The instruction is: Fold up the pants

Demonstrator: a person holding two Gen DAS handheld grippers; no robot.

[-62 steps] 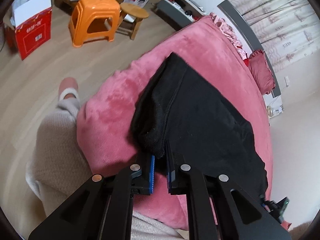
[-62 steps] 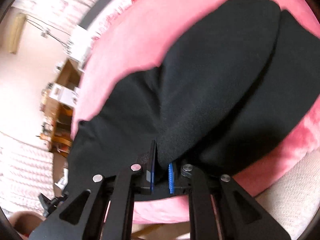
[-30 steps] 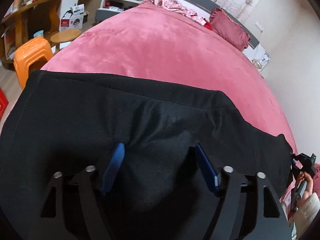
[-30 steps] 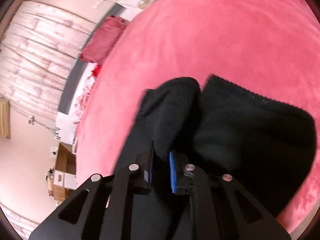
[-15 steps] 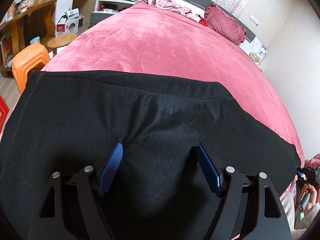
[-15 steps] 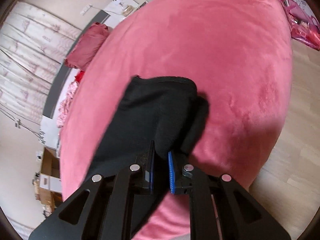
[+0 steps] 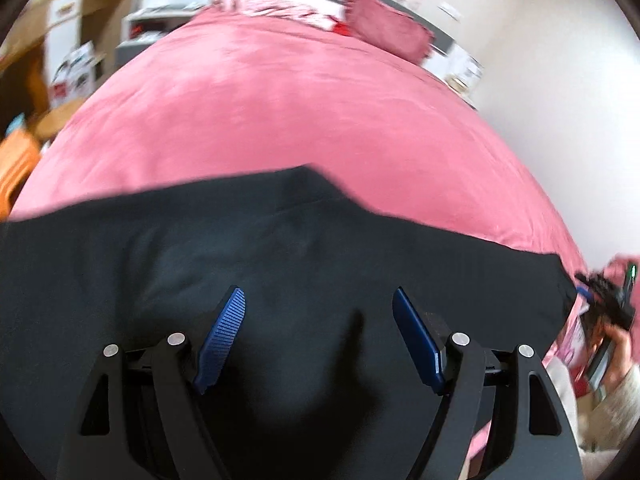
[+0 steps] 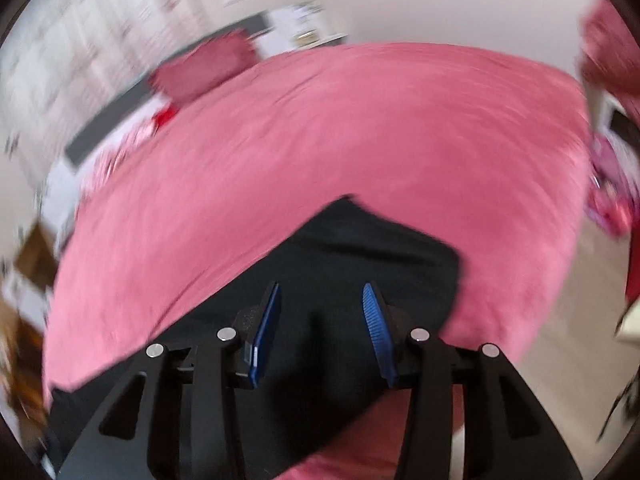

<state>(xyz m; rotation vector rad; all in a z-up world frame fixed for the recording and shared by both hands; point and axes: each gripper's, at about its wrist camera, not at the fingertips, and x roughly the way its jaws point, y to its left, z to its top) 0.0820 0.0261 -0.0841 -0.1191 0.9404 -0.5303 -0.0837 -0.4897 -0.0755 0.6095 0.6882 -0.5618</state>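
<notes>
Black pants (image 7: 304, 248) lie spread flat across the near edge of a pink bed (image 7: 304, 112). My left gripper (image 7: 318, 332) is open and empty, hovering over the wide part of the pants. In the right wrist view the pants (image 8: 360, 264) end in a squared corner on the bed (image 8: 320, 132). My right gripper (image 8: 322, 328) is open over that end, with nothing between its blue pads. The right gripper and the hand holding it show at the far right of the left wrist view (image 7: 604, 304). Both views are blurred by motion.
A red pillow (image 7: 388, 36) lies at the head of the bed by the grey headboard. An orange stool (image 7: 16, 168) and a round wooden stool (image 7: 56, 120) stand on the floor to the left. Pink items (image 8: 612, 196) lie on the floor right of the bed.
My right gripper has opened and let go of the pants end, which now lies flat on the bed. My left gripper stays open and has pulled back slightly.
</notes>
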